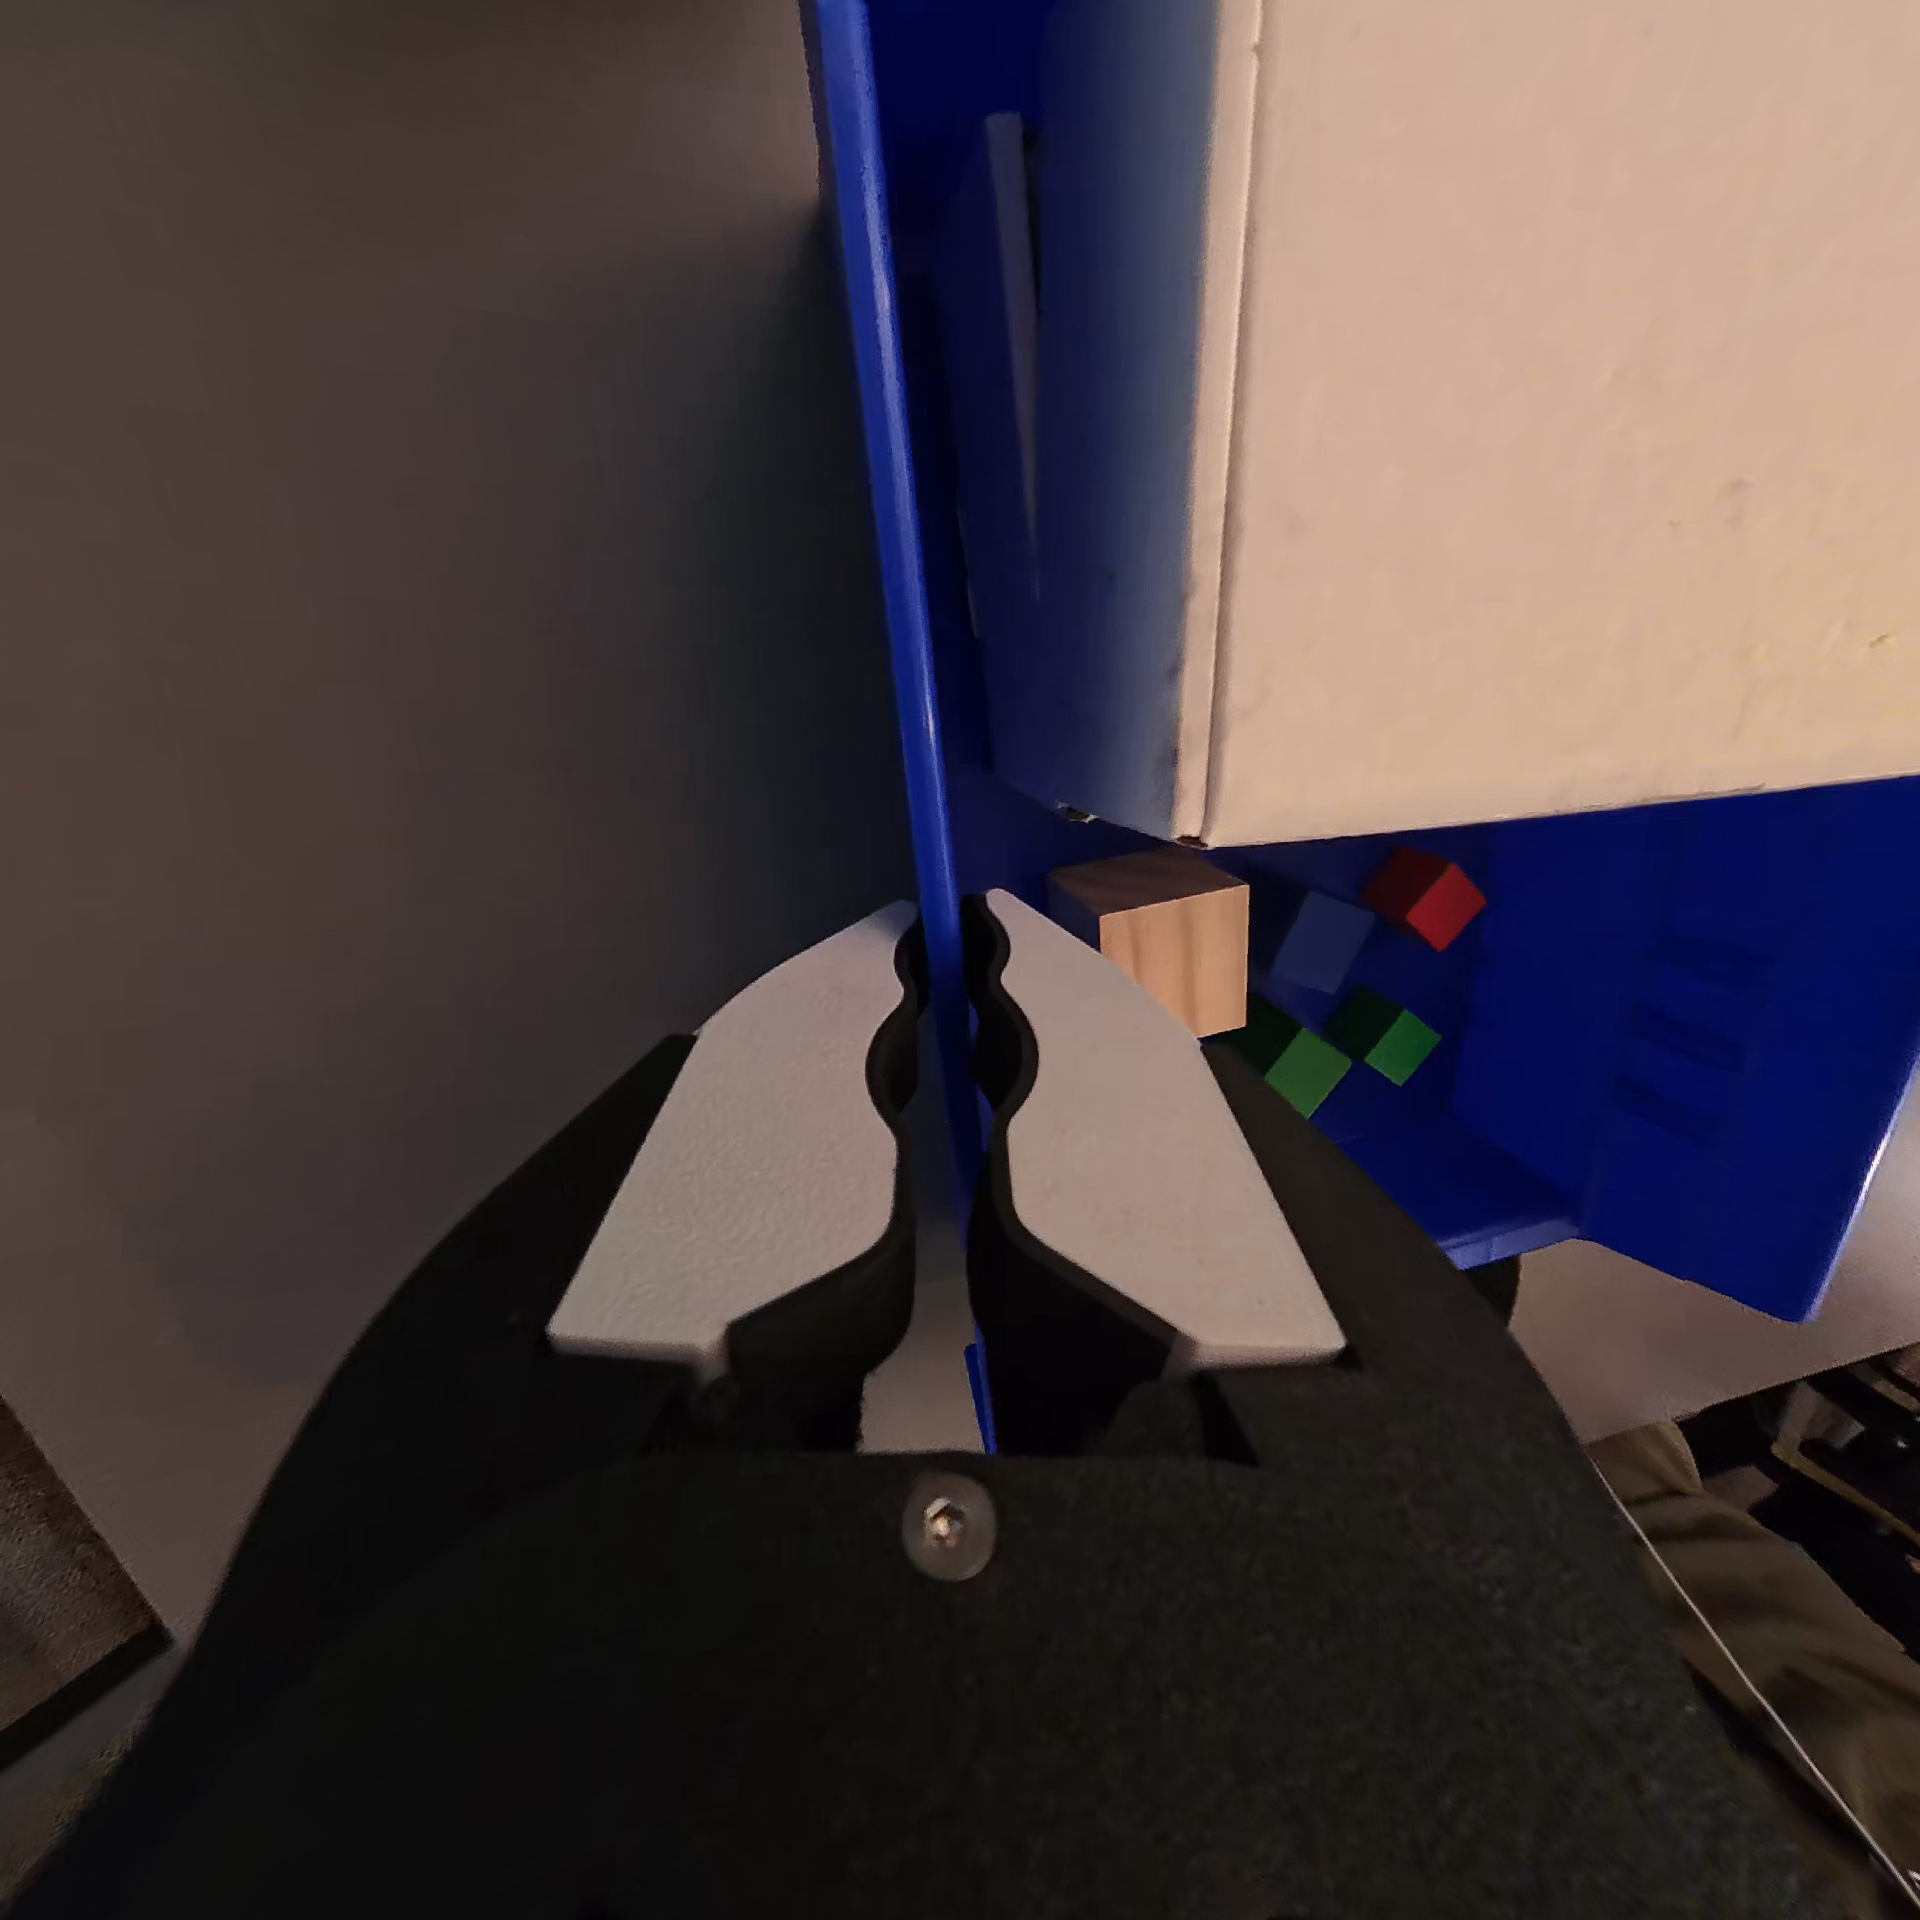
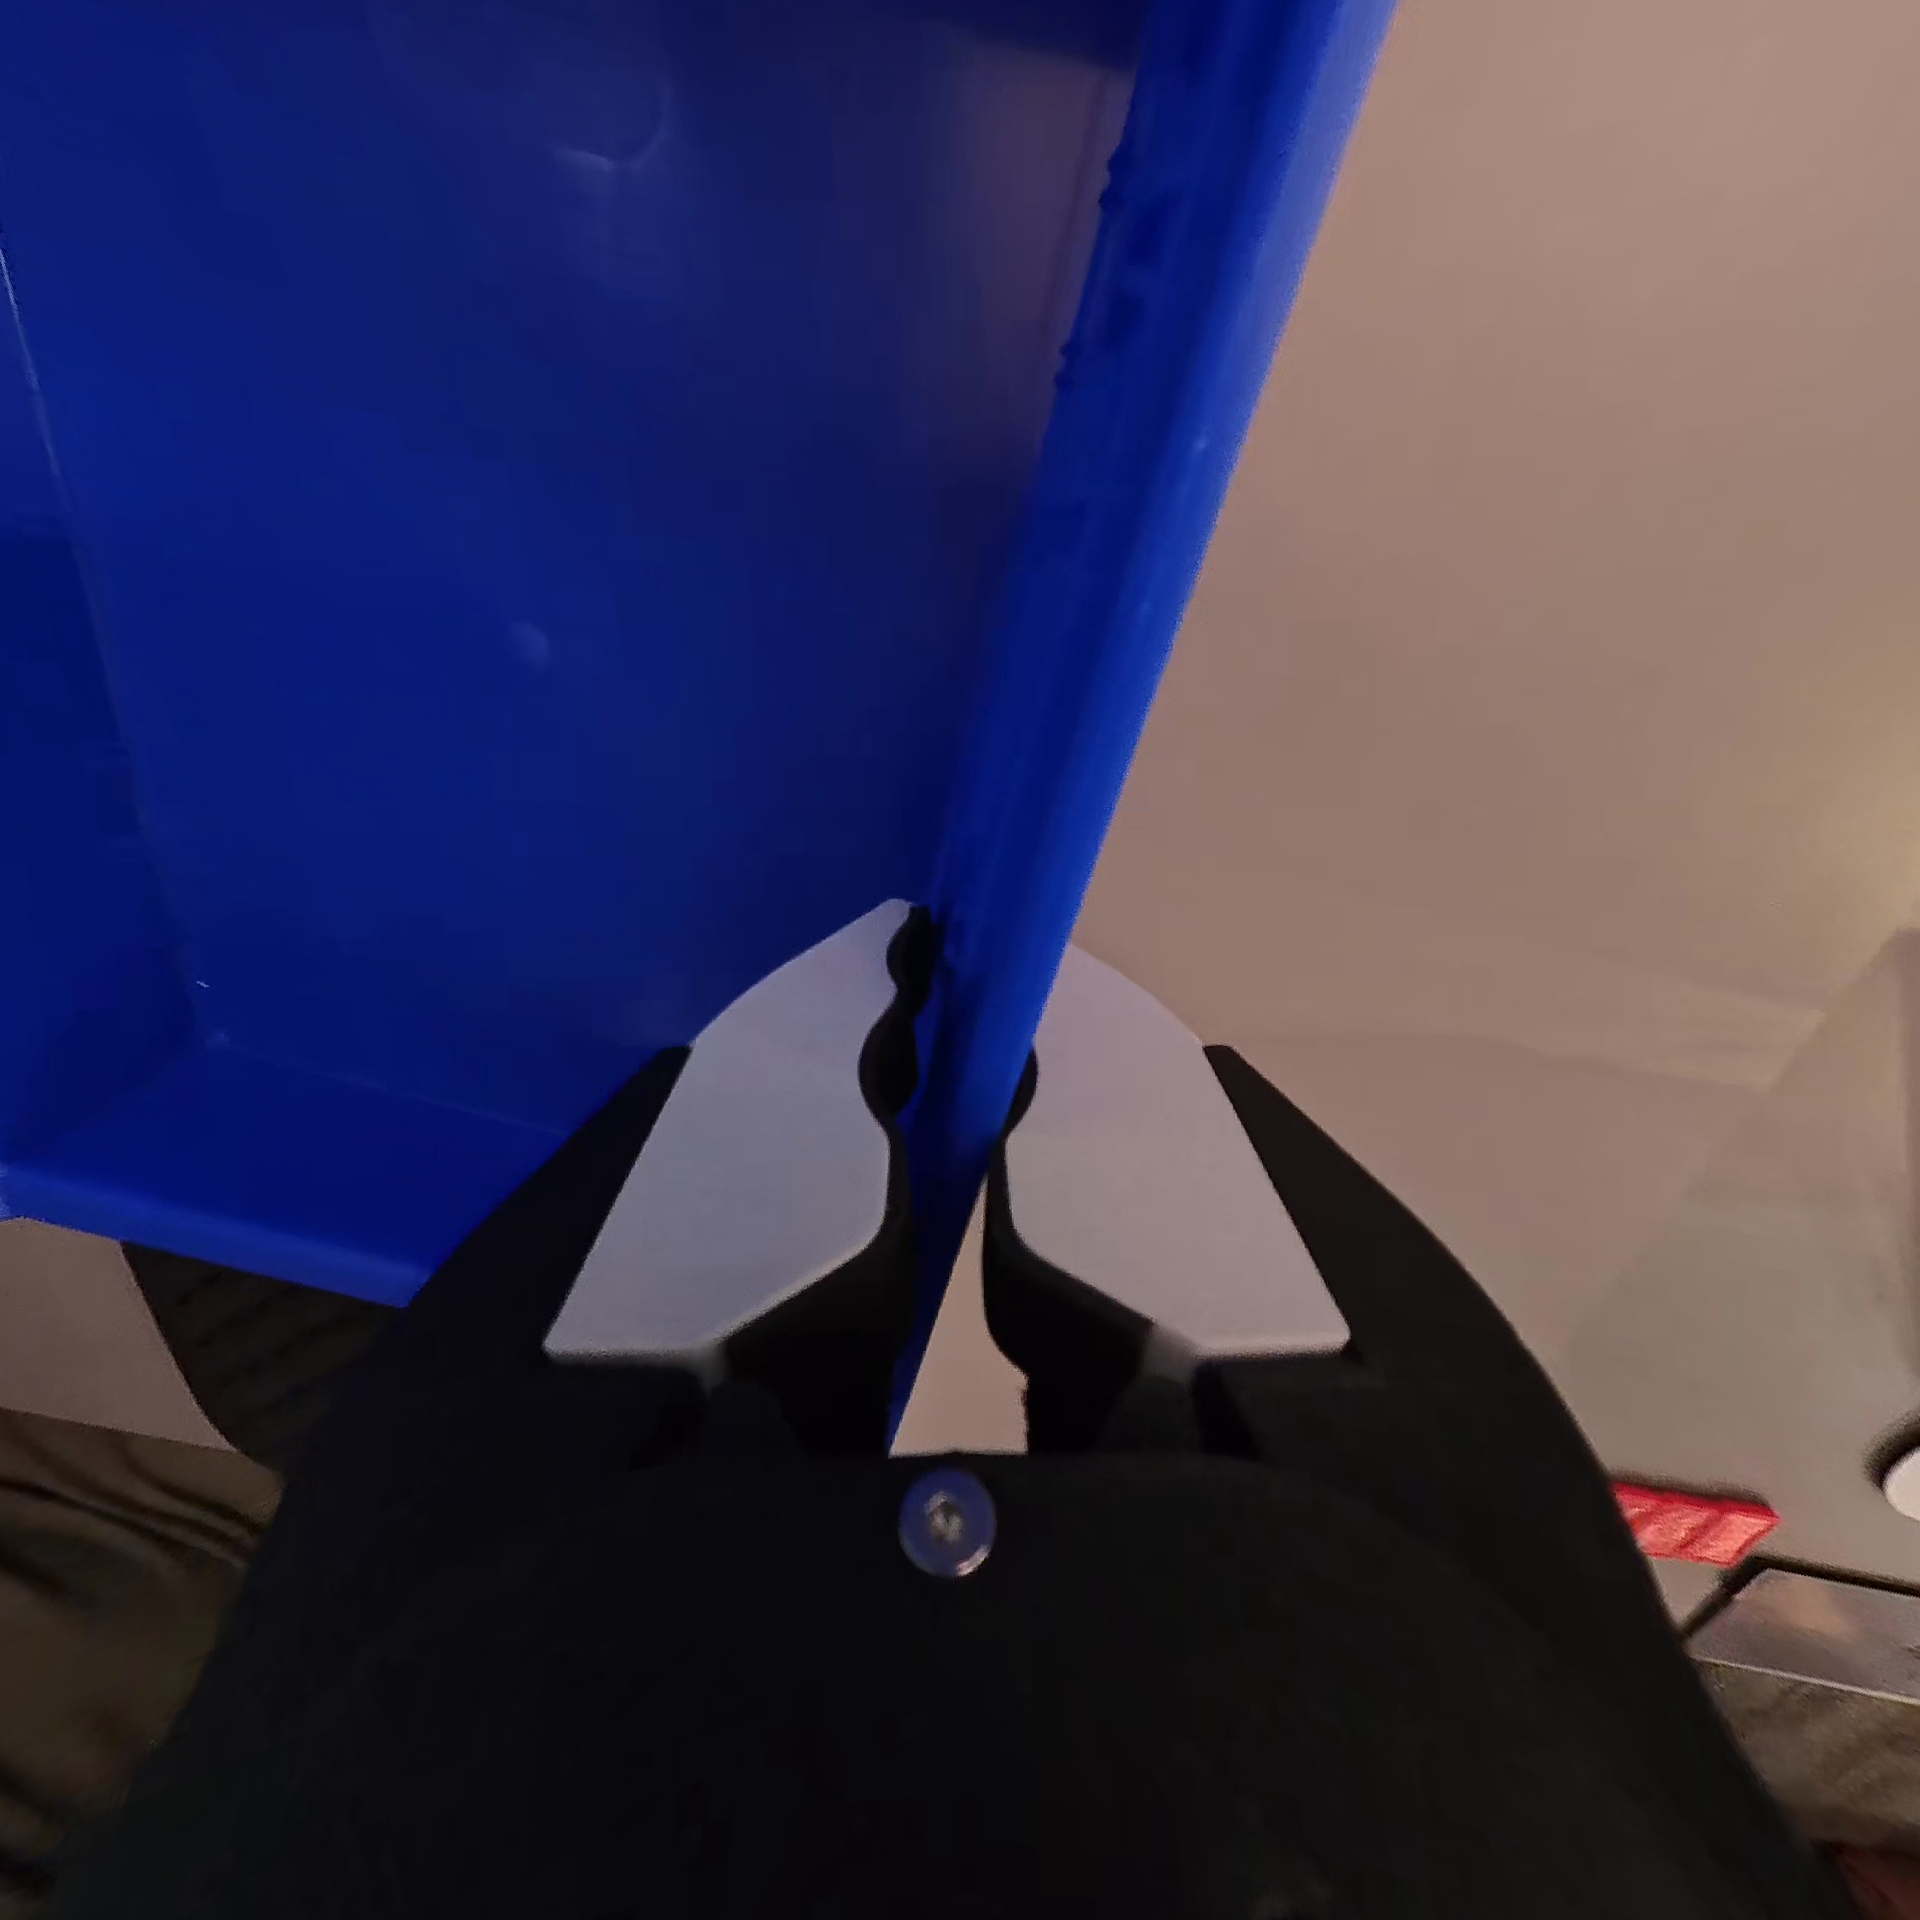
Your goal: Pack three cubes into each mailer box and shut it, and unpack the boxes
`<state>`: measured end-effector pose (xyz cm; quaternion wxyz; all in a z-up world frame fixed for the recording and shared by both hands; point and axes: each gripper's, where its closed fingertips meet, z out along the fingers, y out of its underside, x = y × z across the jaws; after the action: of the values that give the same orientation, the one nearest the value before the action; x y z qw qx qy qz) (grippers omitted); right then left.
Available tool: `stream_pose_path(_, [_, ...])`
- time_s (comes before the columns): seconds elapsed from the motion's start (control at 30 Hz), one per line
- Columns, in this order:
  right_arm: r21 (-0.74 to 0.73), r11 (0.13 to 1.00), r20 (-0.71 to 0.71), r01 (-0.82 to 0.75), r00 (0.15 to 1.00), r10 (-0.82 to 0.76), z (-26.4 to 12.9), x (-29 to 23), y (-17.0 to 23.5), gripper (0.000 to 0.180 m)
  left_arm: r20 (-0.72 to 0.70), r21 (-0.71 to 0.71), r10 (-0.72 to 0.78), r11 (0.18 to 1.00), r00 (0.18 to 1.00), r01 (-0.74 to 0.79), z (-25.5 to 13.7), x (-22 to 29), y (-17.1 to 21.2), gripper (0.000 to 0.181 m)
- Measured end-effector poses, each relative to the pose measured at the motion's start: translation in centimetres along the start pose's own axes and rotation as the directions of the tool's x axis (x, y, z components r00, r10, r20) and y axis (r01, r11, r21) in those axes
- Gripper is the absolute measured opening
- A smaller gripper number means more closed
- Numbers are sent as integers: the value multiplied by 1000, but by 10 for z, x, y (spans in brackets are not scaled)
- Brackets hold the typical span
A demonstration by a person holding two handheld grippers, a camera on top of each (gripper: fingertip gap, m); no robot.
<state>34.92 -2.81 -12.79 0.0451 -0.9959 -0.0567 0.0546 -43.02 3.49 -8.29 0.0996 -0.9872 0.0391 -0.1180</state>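
My left gripper [image 1: 943, 914] is shut on the thin left wall of a blue plastic bin [image 1: 883, 520]. Inside the bin lie a white mailer box [image 1: 1558, 416], a larger wooden cube [image 1: 1174, 956], a blue cube [image 1: 1325, 940], a red cube [image 1: 1429, 899] and two green cubes [image 1: 1307, 1070]. My right gripper [image 2: 961, 935] is shut on the right wall of the blue bin [image 2: 1143, 520]. The bin's inside [image 2: 520, 520] fills the left of that view, and no cubes show there.
The bin is over a pale tabletop [image 2: 1558, 727]. A red flat object [image 2: 1694, 1548] and a grey metal block [image 2: 1818, 1683] lie at the right. Dark fabric [image 1: 1766, 1558] shows below the table edge.
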Motion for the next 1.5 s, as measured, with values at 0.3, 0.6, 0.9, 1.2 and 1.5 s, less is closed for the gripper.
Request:
stream_pose_path(0.3, [-3, 999, -4, 36, 999, -36, -1, 9, 0, 10, 8, 14, -18, 1000, 1000, 18, -4, -15, 1, 5])
stream_pose_path(0.6, [10, 998, -20, 61, 998, -61, 0, 12, 0, 13, -67, 104, -79, 991, 995, 86, -4, -20, -5, 6])
stream_pose_path(0.9, [266, 947, -195, 179, 972, -129, -22, 18, -13, 29, -75, 334, -57, 939, 996, 79, -45, -38, -14, 40])
stream_pose_path(1.2, [582, 750, -482, 313, 876, 8, -206, 40, -8, 57, -60, 759, -57, 646, 997, 82, -266, -76, -32, 60])
stream_pose_path(1.5, [802, 352, -591, 482, 725, 354, -500, -57, 19, 89, 225, 946, 45, 227, 973, -230, -509, 88, -30, 100])
